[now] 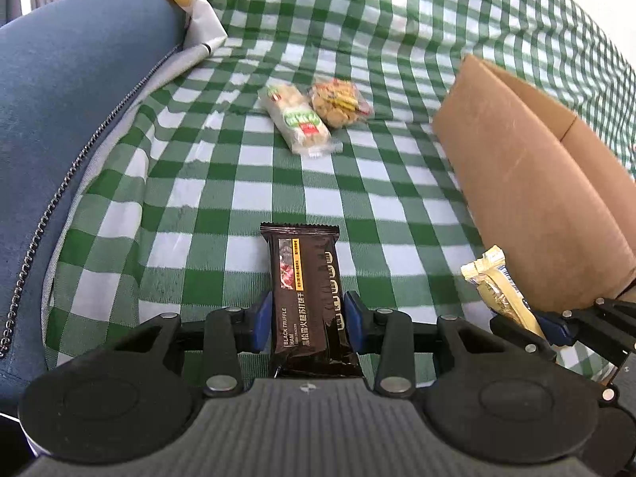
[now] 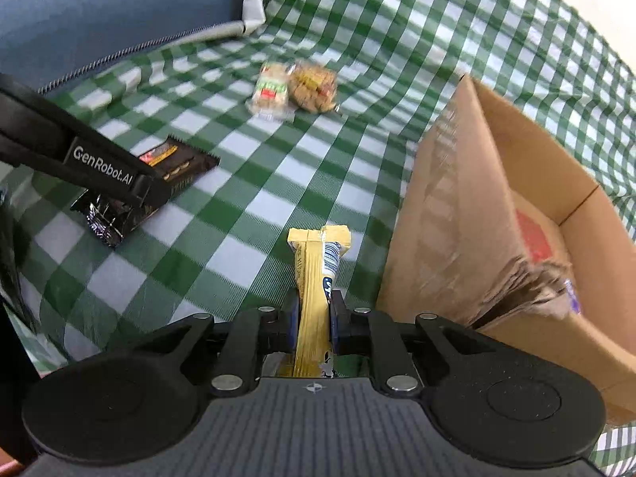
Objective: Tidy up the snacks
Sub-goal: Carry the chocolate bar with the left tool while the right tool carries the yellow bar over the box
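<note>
My left gripper (image 1: 308, 320) is shut on a dark brown cracker pack (image 1: 308, 294), held just above the checked cloth; it also shows in the right wrist view (image 2: 159, 183). My right gripper (image 2: 314, 320) is shut on a yellow snack bar (image 2: 316, 278), beside the cardboard box (image 2: 457, 206); the bar also shows in the left wrist view (image 1: 501, 290). A white-and-green snack pack (image 1: 296, 119) and a clear bag of biscuits (image 1: 340, 103) lie side by side farther back on the cloth.
The green-and-white checked cloth (image 1: 222, 183) covers the surface. The open cardboard box (image 1: 528, 183) stands at the right, with some packets inside (image 2: 532, 238). A blue zipped cushion (image 1: 67, 91) lies at the left, white paper (image 1: 202, 20) behind it.
</note>
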Tool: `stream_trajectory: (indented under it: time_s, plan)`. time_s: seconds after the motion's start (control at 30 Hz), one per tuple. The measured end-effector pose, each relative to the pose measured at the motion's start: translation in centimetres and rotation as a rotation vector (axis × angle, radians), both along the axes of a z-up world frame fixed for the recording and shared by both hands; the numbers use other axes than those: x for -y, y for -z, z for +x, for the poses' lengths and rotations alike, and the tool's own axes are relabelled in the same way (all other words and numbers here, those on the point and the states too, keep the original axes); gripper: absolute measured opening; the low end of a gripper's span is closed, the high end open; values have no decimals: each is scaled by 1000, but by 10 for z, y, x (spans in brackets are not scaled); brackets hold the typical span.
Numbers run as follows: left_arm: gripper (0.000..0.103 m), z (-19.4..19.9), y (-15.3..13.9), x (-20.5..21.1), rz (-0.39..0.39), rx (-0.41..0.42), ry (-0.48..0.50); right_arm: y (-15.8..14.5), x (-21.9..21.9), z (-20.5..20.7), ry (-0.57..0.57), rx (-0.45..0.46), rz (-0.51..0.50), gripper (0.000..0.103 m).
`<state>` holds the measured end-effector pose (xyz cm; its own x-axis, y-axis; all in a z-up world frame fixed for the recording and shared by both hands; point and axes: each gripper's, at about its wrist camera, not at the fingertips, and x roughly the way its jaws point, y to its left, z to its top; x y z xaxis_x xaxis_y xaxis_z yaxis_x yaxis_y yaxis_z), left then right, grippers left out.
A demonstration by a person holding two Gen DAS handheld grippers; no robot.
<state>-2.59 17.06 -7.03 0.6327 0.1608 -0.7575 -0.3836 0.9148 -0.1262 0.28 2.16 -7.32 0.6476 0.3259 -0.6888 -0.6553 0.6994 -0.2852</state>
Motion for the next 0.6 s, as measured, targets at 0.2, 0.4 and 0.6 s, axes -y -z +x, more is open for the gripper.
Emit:
stream_trajectory:
  time_s: [0.2,0.4,0.6]
  plan:
    - [42,-6,-12,0,7,98,-17,-13,4,-4,4,71,49,15]
    - [42,-10,-22,-2,7,177,-38,-28,9,-12,-3,162,112,15]
    - [42,-12,-28,-2,2,226,-42,-42,13,-14,9,223,168,15]
